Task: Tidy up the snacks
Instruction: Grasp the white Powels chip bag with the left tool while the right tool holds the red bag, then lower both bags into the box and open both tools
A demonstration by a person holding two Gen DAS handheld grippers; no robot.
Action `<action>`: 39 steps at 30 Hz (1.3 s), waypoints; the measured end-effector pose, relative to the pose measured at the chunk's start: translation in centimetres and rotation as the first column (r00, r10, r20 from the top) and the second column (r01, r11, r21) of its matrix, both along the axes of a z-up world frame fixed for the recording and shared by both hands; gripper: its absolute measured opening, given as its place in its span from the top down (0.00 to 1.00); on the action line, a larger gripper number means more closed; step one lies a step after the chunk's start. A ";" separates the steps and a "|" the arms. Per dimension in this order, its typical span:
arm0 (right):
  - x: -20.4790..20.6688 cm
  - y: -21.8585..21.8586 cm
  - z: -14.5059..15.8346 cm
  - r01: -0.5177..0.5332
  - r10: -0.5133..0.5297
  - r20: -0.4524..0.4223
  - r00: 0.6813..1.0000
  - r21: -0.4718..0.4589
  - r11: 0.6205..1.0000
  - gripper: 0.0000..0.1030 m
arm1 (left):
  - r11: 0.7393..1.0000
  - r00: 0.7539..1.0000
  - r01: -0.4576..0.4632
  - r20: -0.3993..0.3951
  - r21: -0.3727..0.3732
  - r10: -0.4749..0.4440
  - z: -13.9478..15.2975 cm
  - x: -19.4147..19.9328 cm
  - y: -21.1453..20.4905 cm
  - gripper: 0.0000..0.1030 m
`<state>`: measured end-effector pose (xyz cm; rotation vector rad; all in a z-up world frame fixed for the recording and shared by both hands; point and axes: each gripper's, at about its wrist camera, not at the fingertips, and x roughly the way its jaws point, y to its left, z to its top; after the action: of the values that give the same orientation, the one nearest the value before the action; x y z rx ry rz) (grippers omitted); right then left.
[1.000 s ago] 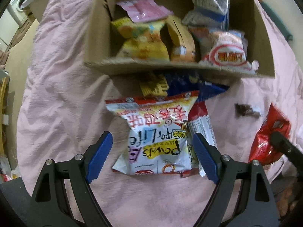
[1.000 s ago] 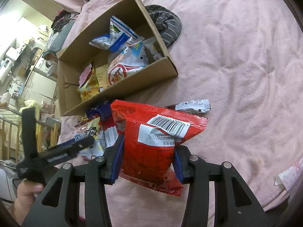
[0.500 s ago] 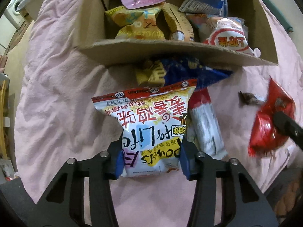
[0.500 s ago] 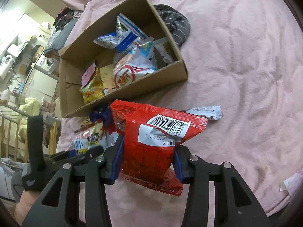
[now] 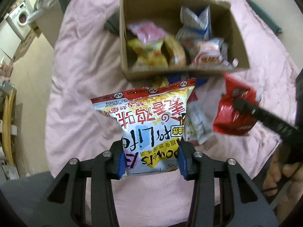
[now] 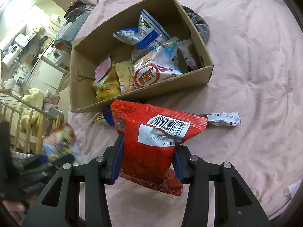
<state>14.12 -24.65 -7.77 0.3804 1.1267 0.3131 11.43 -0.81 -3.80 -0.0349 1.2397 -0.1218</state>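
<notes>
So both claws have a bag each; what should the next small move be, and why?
Probably carry the red snack bag in the right claw forward over the cardboard box's near wall and let go. The box sits open just ahead with bare floor on its left, and the left claw, shut on the white chip bag, can go next.

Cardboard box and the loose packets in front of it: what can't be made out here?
- Left wrist view: cardboard box contents are motion-blurred and unreadable.
- Right wrist view: the red bag covers packets lying before the box.
- Right wrist view: the white chips bag in the left gripper is blurred at the edge.
</notes>
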 end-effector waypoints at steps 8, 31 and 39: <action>-0.4 -0.4 2.8 0.010 -0.009 0.055 0.998 -0.003 1.000 0.54 | 0.999 0.993 0.034 0.111 -0.011 -0.032 4.5 3.8 0.6 0.62; 7.3 -0.4 10.1 0.068 -0.052 0.161 0.986 -0.093 0.993 0.54 | 0.996 0.977 0.039 0.214 -0.085 -0.020 8.1 13.0 -0.5 0.62; 9.9 1.5 9.3 0.040 -0.019 0.156 0.988 -0.134 0.990 0.54 | 0.995 0.973 0.072 0.226 -0.073 -0.054 5.3 14.9 -1.1 0.62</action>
<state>24.02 -23.11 1.51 0.2465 0.9838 0.2335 26.31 -1.91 1.47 -0.0500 1.0103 -0.2254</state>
